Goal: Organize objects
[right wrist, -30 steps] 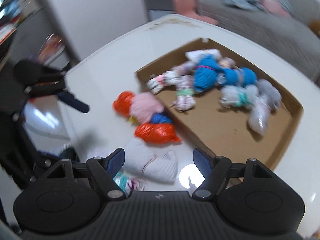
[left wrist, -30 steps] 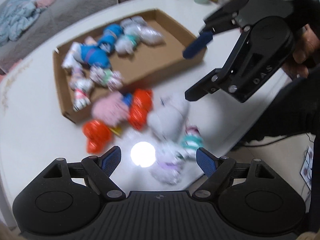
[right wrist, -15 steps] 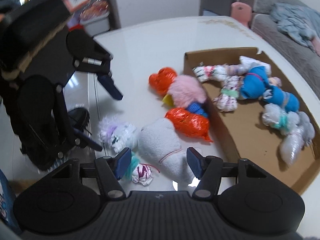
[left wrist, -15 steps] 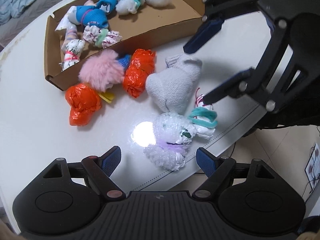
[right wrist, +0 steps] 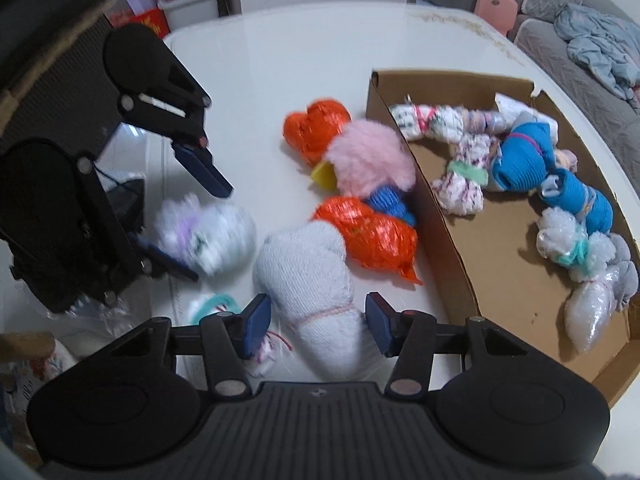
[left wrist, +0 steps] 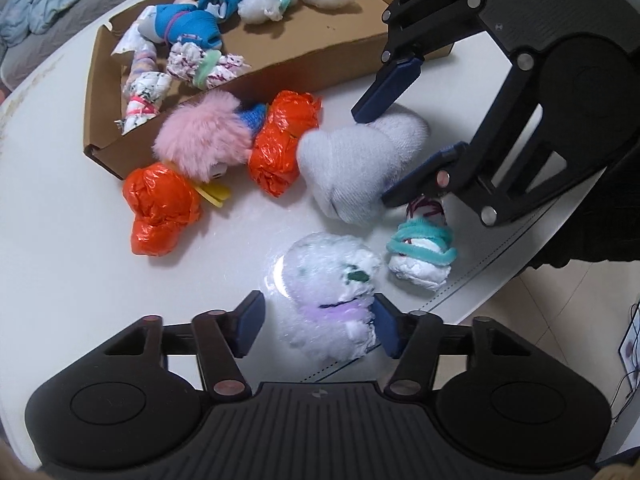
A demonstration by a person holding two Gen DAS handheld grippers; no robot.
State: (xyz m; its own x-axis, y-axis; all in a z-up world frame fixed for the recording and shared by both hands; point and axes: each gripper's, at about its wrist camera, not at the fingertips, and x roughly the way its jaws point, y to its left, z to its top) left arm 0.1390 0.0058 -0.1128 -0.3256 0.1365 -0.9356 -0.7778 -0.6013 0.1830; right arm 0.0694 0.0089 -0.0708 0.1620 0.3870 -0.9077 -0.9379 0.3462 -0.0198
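Note:
A shallow cardboard tray (left wrist: 332, 54) (right wrist: 452, 256) holds several bundled items. On the white table beside it lie two orange bundles (left wrist: 162, 208) (left wrist: 282, 142), a pink fluffy one (left wrist: 200, 136), a grey sock bundle (left wrist: 356, 164) (right wrist: 308, 268), a white bubble-wrap bundle with a purple band (left wrist: 332, 300) (right wrist: 204, 236) and a small teal-banded bundle (left wrist: 420, 252). My left gripper (left wrist: 318, 328) is open around the bubble-wrap bundle. My right gripper (right wrist: 316, 322) (left wrist: 386, 156) is open around the grey sock bundle.
The table edge (left wrist: 500, 256) runs just right of the small bundles, with floor beyond. A grey sofa with blue cloth (right wrist: 592, 36) stands behind the table. A bin and boxes (right wrist: 188, 0) stand at the far side.
Both grippers have moved down and closer to the loose bundles. The left one now straddles the bubble-wrap bundle and the right one straddles the grey sock bundle.

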